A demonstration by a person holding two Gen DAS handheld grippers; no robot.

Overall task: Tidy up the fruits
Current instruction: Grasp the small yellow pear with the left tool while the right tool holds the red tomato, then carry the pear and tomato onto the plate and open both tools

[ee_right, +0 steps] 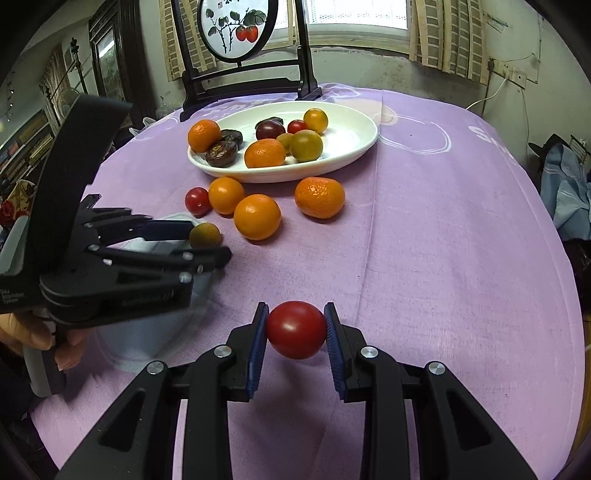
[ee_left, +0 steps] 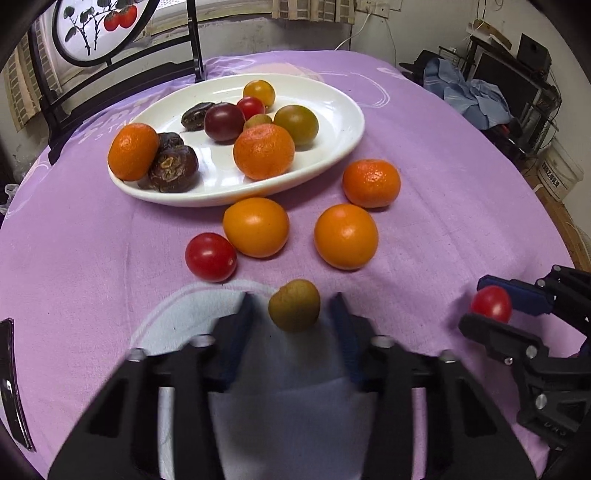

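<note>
A small olive-green fruit (ee_left: pixel 294 304) (ee_right: pixel 205 235) lies on the purple cloth between the jaws of my left gripper (ee_left: pixel 293 308) (ee_right: pixel 207 242). The jaws stand open, with a thin gap showing on each side of the fruit. My right gripper (ee_right: pixel 296 328) (ee_left: pixel 487 306) is shut on a red cherry tomato (ee_right: pixel 296 329) and holds it just above the cloth, to the right of the left gripper. Further back, a white oval plate (ee_left: pixel 347 122) (ee_right: pixel 354 136) holds mandarins, tomatoes and dark brown fruits.
Loose on the cloth before the plate lie a red tomato (ee_left: pixel 210 257), two smooth oranges (ee_left: pixel 255 227) (ee_left: pixel 346 236) and a mandarin (ee_left: pixel 371 182). A pale blue patch (ee_left: pixel 192 317) lies under the left gripper. A black stand with a round picture (ee_right: pixel 236 29) rises behind the plate.
</note>
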